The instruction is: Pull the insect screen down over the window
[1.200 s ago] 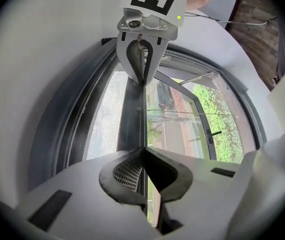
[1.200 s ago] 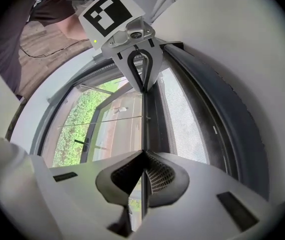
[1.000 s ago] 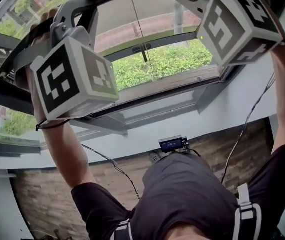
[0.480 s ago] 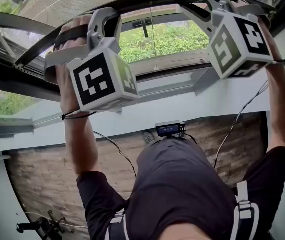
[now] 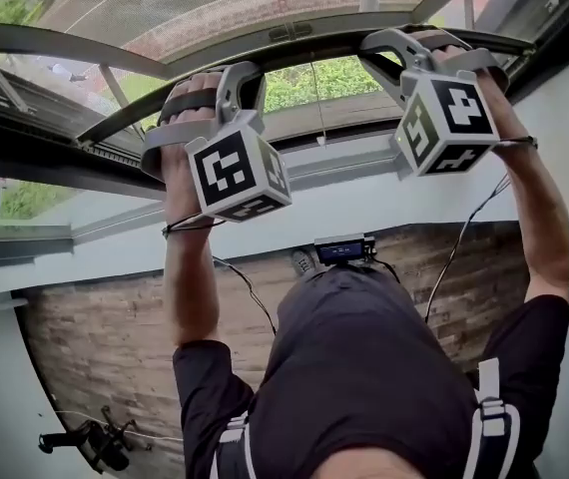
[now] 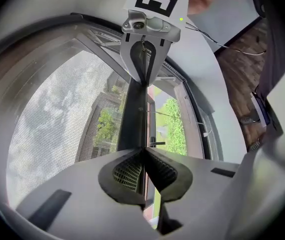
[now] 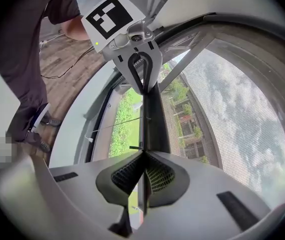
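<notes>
Wood floor (image 5: 95, 357), white wall (image 5: 294, 230), insect screen (image 5: 215, 3) part-way down window (image 5: 35, 153)

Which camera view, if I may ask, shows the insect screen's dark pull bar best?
The left gripper view: the pull bar runs lengthwise from the left gripper, shut on it, to the right gripper. The right gripper view mirrors this; the head view shows only a curved strip behind both grippers.

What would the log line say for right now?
step: screen pull | left gripper: shut on screen bar | right gripper: shut on screen bar | insect screen: partly down
</notes>
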`<state>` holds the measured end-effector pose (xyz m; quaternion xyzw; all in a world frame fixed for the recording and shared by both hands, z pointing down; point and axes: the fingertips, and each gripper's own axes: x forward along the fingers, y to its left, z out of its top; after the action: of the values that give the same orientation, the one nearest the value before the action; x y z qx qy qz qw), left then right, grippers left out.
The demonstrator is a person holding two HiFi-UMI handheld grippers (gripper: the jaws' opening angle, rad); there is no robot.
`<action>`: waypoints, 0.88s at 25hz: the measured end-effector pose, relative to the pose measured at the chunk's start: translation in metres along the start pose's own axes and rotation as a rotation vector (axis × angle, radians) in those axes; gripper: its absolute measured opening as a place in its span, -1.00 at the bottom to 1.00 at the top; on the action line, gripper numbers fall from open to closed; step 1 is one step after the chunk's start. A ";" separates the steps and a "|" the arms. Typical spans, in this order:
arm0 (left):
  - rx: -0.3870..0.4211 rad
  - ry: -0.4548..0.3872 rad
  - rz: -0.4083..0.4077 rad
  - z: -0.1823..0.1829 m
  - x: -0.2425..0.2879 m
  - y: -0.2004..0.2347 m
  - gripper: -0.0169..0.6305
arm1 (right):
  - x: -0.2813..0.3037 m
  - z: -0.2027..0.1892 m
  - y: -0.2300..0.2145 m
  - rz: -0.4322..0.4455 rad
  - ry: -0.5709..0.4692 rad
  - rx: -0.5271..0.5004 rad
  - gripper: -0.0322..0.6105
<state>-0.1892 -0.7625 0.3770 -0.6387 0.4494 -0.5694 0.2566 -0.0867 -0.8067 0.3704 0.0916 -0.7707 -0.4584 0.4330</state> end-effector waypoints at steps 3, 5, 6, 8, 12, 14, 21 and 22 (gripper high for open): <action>-0.014 0.002 -0.008 -0.002 0.003 -0.010 -0.89 | 0.004 -0.001 0.010 -0.001 0.006 0.010 -0.84; -0.011 0.015 -0.044 -0.005 0.002 -0.026 -0.89 | 0.007 0.001 0.025 0.020 0.009 0.019 -0.84; -0.008 0.020 -0.067 -0.007 0.002 -0.035 -0.89 | 0.008 0.001 0.034 0.034 0.011 0.023 -0.84; -0.010 0.026 -0.105 -0.011 0.007 -0.055 -0.89 | 0.016 -0.001 0.052 0.058 0.015 0.033 -0.84; -0.041 0.037 -0.125 -0.017 0.024 -0.082 -0.89 | 0.034 -0.006 0.077 0.074 0.025 0.059 -0.84; -0.043 0.043 -0.148 -0.021 0.032 -0.095 -0.89 | 0.044 -0.011 0.091 0.085 0.031 0.062 -0.84; -0.050 0.057 -0.172 -0.030 0.052 -0.132 -0.89 | 0.071 -0.022 0.126 0.094 0.046 0.051 -0.84; -0.052 0.060 -0.169 -0.031 0.053 -0.134 -0.89 | 0.072 -0.023 0.128 0.091 0.050 0.052 -0.84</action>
<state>-0.1838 -0.7406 0.5222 -0.6636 0.4159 -0.5959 0.1775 -0.0808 -0.7877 0.5174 0.0791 -0.7748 -0.4155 0.4699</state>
